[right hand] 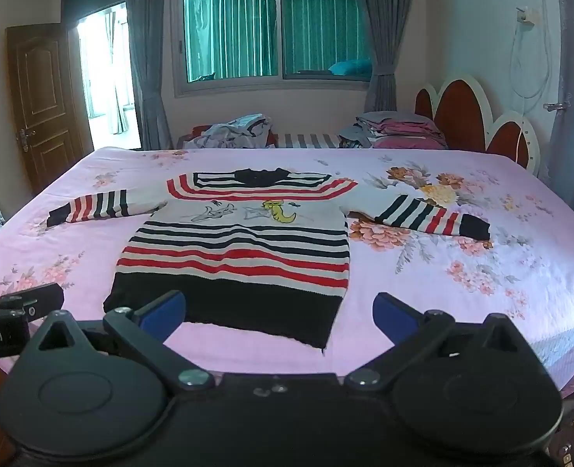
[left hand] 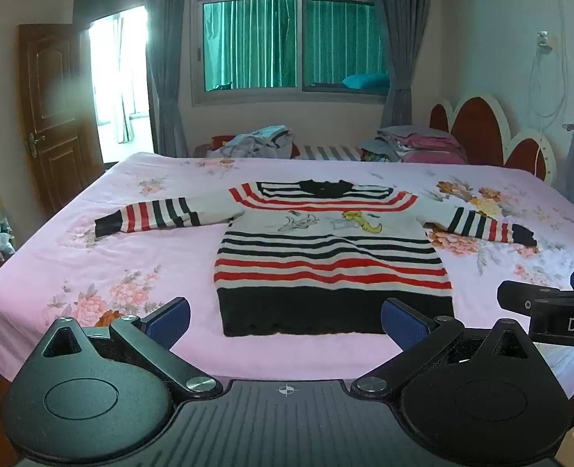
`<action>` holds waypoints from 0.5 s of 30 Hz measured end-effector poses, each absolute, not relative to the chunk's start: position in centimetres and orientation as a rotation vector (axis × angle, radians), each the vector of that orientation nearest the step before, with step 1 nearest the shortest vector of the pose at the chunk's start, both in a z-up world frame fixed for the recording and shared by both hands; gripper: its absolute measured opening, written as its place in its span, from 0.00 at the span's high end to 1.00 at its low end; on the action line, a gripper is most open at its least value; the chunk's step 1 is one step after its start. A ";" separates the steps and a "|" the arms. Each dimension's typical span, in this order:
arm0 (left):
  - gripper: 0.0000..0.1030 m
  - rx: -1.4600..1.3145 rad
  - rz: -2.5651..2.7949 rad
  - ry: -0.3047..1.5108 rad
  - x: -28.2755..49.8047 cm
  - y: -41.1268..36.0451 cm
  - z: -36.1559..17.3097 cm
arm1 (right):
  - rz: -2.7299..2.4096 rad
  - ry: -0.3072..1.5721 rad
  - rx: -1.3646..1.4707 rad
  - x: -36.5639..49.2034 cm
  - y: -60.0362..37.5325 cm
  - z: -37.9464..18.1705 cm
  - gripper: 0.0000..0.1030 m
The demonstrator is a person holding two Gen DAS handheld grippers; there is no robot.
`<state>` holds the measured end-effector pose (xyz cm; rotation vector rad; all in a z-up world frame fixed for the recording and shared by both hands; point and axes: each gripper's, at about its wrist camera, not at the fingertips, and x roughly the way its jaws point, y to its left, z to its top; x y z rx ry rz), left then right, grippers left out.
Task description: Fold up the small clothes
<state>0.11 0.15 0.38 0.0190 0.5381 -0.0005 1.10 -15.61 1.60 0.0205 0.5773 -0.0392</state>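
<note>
We see the striped sweater lying flat, front up, on the pink bed, sleeves spread toward 9 and 3 o'clock, hem nearest us. Our left gripper and right gripper hover near the hem with fingers wide, holding nothing. We judge a sleeve comes first: pinch the cuff only, lift low, lay it across the chest without dragging the body.

Bare sheet both sides of sweater; clothes pile and headboard crowd far edge.
</note>
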 end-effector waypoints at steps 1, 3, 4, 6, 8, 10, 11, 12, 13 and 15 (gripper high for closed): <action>0.00 0.020 0.000 0.538 0.1 0.2 0.4 | -0.037 0.576 0.019 0.9 -15.5 1.5 0.00; 0.00 0.022 0.001 0.537 0.1 0.3 0.5 | -0.036 0.576 0.018 0.9 -15.5 1.5 0.00; 0.00 0.023 0.000 0.536 0.1 0.3 0.5 | -0.037 0.575 0.018 0.9 -15.5 1.5 0.00; 0.00 0.021 0.003 0.535 0.1 0.3 0.5 | -0.037 0.576 0.016 1.0 -15.5 1.4 0.00; 0.00 0.022 0.004 0.536 0.2 0.4 0.7 | -0.039 0.576 0.014 0.7 -15.4 1.6 0.00; 0.00 0.023 0.004 0.535 0.2 0.4 0.6 | -0.040 0.578 0.016 0.8 -15.5 1.6 0.00; 0.00 0.023 0.003 0.537 0.2 0.4 0.7 | -0.038 0.577 0.015 0.8 -15.5 1.6 0.00; 0.00 0.022 0.003 0.539 0.3 0.4 0.7 | -0.039 0.577 0.015 0.8 -15.5 1.6 0.00; 0.00 0.017 0.001 0.540 0.4 0.4 0.7 | -0.040 0.577 0.014 0.8 -15.5 1.6 0.00; 0.00 0.013 -0.001 0.541 0.5 0.3 0.7 | -0.037 0.577 0.015 0.8 -15.5 1.5 0.00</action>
